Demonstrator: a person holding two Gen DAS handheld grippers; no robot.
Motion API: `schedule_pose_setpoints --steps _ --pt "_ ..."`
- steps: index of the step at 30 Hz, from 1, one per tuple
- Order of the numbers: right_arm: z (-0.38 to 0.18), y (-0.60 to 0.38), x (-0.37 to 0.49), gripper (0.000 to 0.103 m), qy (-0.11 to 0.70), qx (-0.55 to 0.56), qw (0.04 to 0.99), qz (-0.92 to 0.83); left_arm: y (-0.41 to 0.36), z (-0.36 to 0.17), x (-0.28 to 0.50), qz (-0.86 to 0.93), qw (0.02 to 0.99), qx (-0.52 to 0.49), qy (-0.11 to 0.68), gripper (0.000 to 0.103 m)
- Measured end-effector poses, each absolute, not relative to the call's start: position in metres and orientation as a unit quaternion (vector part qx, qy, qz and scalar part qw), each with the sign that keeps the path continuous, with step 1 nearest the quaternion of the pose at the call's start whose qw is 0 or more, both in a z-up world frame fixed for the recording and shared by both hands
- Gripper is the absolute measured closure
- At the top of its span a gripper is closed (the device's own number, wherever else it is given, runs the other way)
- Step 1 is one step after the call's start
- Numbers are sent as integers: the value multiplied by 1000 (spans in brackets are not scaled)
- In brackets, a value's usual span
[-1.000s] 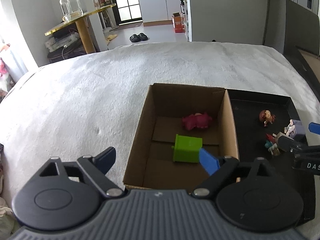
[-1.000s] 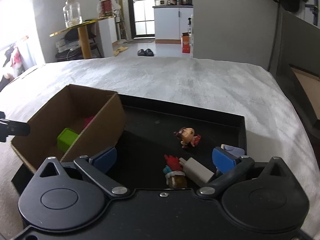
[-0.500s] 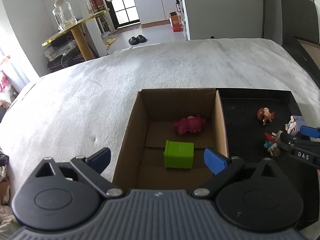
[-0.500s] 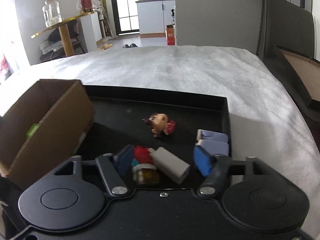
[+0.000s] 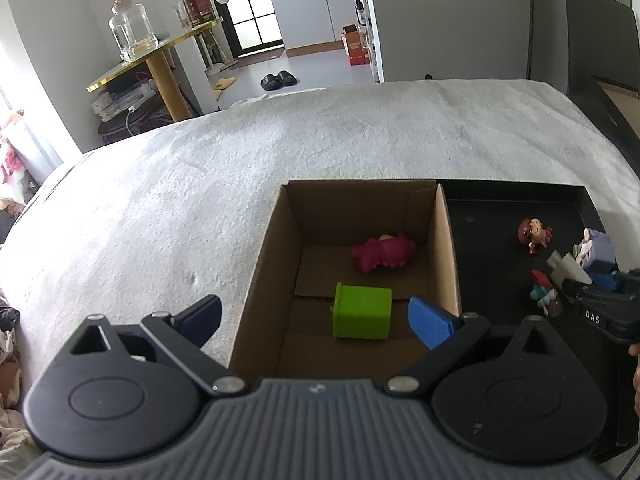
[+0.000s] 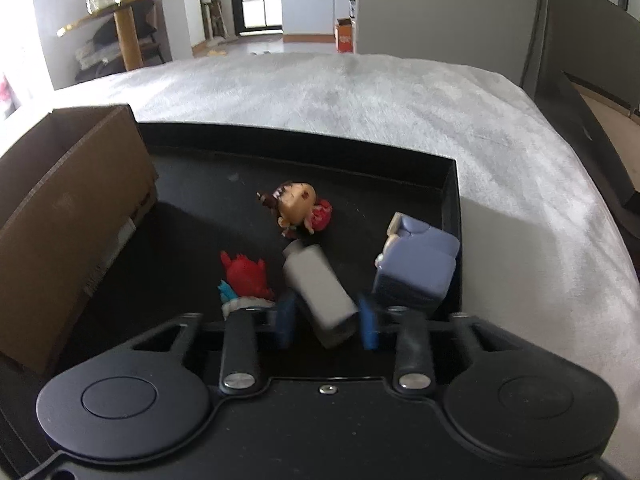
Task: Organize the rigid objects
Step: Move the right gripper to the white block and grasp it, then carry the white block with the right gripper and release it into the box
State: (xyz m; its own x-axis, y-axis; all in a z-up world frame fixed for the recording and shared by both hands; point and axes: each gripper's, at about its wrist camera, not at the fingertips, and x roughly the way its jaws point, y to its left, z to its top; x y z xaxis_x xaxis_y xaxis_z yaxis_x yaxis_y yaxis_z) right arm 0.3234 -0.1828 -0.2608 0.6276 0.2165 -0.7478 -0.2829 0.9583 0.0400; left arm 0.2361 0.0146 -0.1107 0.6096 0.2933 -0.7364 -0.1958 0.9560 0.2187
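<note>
White letters "DAS" on the black right tongs point(image 5: 600, 314), seen from the left wrist.

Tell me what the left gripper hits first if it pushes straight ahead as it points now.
Probably the green block lying in the cardboard box: it sits between the open left gripper fingers' line. Depth is unclear.

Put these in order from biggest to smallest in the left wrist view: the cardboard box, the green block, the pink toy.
1. cardboard box
2. green block
3. pink toy, though it lies farther from the camera, so the last two are unsure.
</note>
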Motion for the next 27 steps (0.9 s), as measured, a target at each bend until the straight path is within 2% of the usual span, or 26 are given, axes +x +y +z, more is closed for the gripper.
schedule_pose_setpoints --steps 27 --pt "-171 -141 309 82 345 -75 923 154 85 -120 212 124 901 -33 415 4"
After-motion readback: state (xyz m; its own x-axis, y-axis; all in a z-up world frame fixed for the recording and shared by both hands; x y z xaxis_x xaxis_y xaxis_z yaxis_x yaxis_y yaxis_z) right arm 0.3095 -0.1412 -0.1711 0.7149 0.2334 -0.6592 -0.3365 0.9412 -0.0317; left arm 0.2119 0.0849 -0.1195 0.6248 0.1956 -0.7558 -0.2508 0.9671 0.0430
